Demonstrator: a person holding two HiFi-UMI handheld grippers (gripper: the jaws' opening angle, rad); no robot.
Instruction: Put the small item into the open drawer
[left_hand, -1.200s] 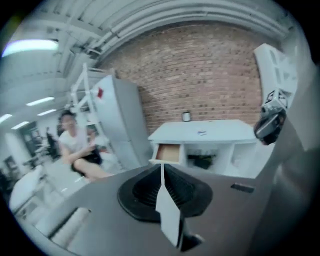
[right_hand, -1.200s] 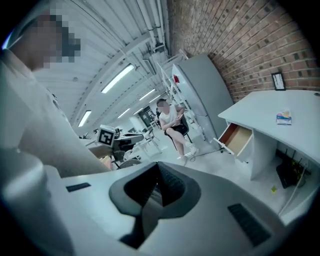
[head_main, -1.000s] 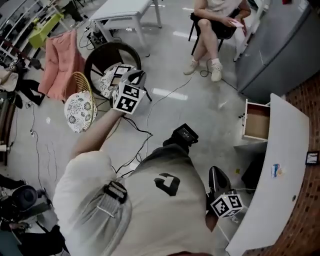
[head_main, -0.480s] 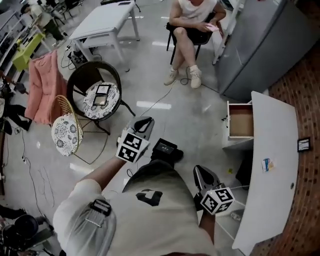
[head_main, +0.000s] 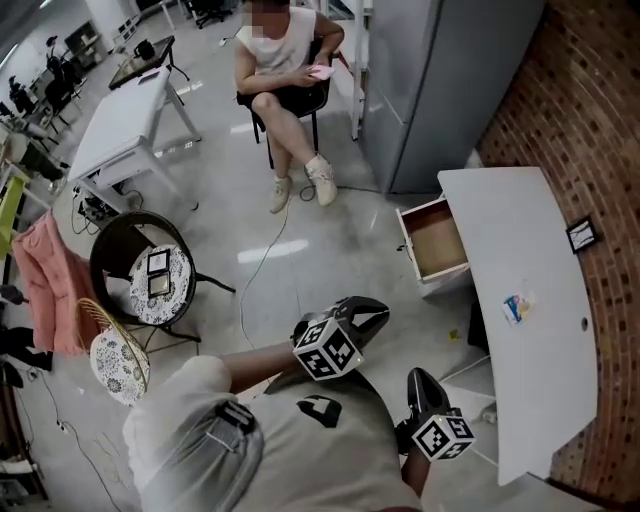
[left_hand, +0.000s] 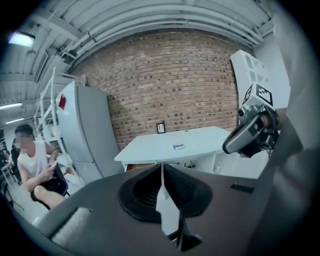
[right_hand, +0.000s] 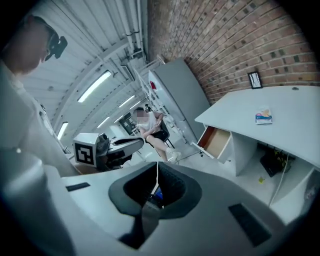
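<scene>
Brick wall (left_hand: 170, 75) behind, white table (head_main: 540, 380) along it with its drawer (head_main: 437, 242) pulled open, and a blue-and-white packet (head_main: 515, 307) lay on the table top, apart from the drawer. Only the gripper views showed the jaws: the left gripper (left_hand: 161, 168) had them closed on a pale sliver, and the right gripper (right_hand: 157, 168) was closed too, with a blue speck in the gap too small to name. A second earlier the left gripper reached over the round chair (head_main: 165, 308); it had swung in beside the right.

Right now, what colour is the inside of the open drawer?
Light wood brown inside the white-fronted open drawer, clearest in the head view.
</scene>
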